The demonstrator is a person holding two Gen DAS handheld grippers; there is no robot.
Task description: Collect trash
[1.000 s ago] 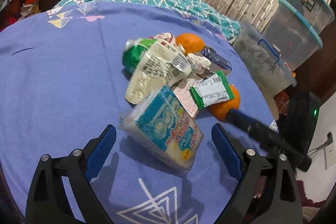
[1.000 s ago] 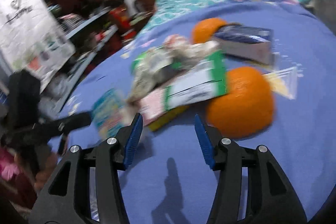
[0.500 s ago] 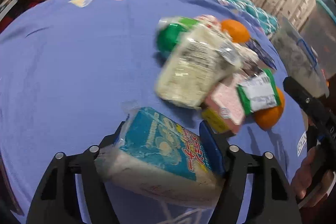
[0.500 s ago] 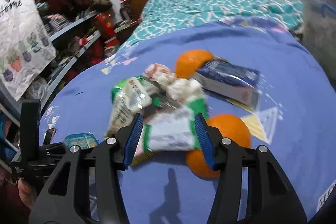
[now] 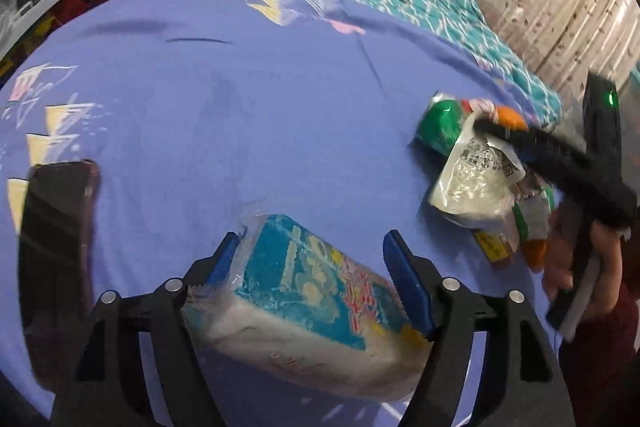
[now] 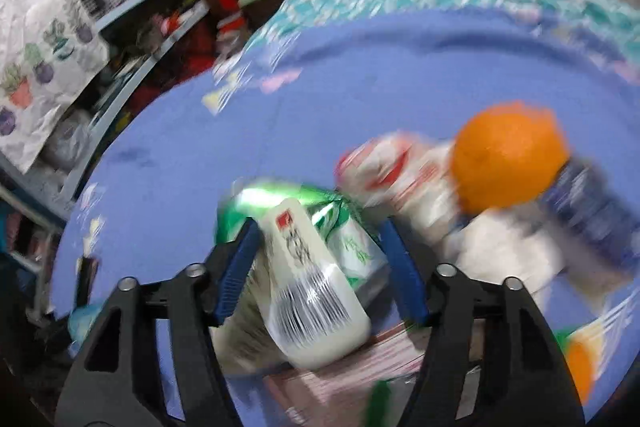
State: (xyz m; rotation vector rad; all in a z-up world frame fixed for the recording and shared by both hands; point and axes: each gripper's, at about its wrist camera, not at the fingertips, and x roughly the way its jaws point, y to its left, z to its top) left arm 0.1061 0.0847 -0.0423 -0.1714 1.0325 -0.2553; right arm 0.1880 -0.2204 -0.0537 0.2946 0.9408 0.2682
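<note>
- The left gripper (image 5: 308, 273) now has the blue-and-white packet (image 5: 304, 303) between its pads, carried away from the trash pile (image 5: 480, 179); a second ago that packet lay on the purple sheet (image 5: 240, 99) at the pile's near edge, with the jaws wide around it.
- Its jaws closed in and are now easing apart again. The packet sits tilted across them, touching both pads, so I judge the hold loose.
- A dark phone (image 5: 56, 259) lies on the sheet on the far side of the packet from the pile.
- The right gripper (image 6: 320, 275) now sits over the pile, where before it hung short of the pile. Its jaws are opening around a white barcode wrapper (image 6: 316, 295), and the blur hides whether the pads touch it.
- Behind that wrapper in the pile are a green pouch (image 6: 340, 223), a crumpled red-and-white wrapper (image 6: 384, 163) and an orange (image 6: 508, 159).
- So one piece is out of the pile and a second is lined up; most of the trash is uncollected, and no bin is in sight.
</note>
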